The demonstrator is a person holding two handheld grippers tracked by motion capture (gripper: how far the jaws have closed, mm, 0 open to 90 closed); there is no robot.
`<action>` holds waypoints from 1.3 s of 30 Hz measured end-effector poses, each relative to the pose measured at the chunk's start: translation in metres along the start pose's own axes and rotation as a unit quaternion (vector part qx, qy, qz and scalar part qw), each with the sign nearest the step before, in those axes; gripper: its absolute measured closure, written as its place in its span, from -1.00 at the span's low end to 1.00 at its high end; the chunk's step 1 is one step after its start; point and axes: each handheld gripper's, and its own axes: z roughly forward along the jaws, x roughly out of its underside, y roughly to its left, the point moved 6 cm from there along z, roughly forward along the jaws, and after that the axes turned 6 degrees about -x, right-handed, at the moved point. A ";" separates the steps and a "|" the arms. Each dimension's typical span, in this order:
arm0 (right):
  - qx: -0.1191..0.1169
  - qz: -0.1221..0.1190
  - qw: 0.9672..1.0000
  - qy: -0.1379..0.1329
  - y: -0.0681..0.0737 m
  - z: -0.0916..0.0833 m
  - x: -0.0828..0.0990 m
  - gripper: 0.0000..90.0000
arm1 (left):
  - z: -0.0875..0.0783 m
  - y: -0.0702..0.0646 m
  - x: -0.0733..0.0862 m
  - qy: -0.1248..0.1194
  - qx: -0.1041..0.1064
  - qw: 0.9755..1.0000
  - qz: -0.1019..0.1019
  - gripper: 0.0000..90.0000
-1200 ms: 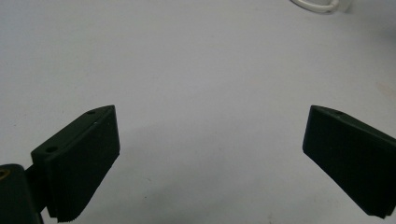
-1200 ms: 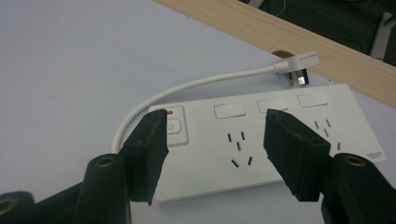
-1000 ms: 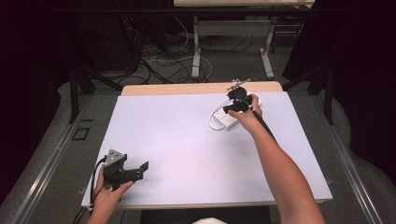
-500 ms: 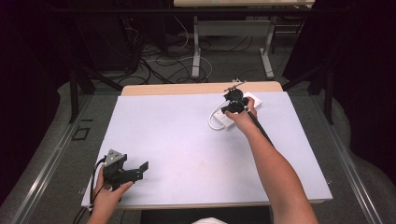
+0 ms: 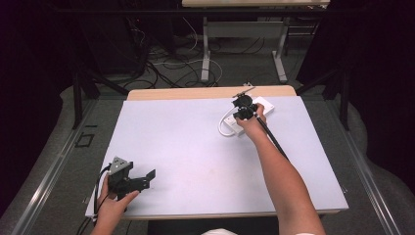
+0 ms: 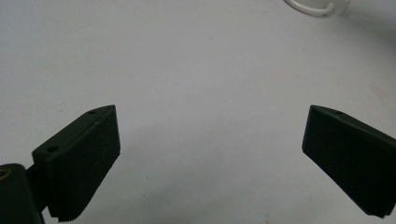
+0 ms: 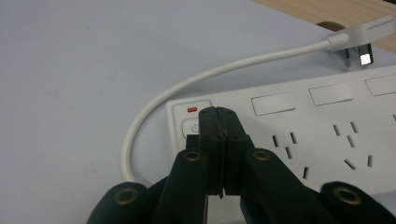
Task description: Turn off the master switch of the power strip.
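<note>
A white power strip lies at the table's far right, its cable looping round to a plug by the wooden edge. My right gripper is shut, jaws pressed together with nothing between them; they have just been closing. Its tip rests at the strip's power button, below the red light. In the high view, my right gripper sits over the strip. My left gripper rests at the front left, open and empty, its jaws wide over bare table.
The white table top has a wooden strip along its far edge. Behind the table are desk legs and cables on the floor. A bit of the strip's cable shows far off in the left gripper view.
My right gripper has edged slightly left and nearer along the power strip. The left hand and its gripper have stayed where they were.
</note>
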 end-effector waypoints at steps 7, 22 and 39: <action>0.008 0.007 1.000 0.008 -0.001 0.009 0.002 1.00 | 0.001 -0.001 0.000 -0.002 0.000 1.000 0.000 -0.91; -0.003 0.013 1.000 0.003 0.005 0.026 0.004 1.00 | 0.001 -0.001 0.000 0.001 0.001 1.000 0.005 -0.91; -0.019 0.029 0.999 0.012 0.006 0.028 0.005 1.00 | 0.002 -0.002 0.001 0.005 0.000 1.000 0.006 -0.90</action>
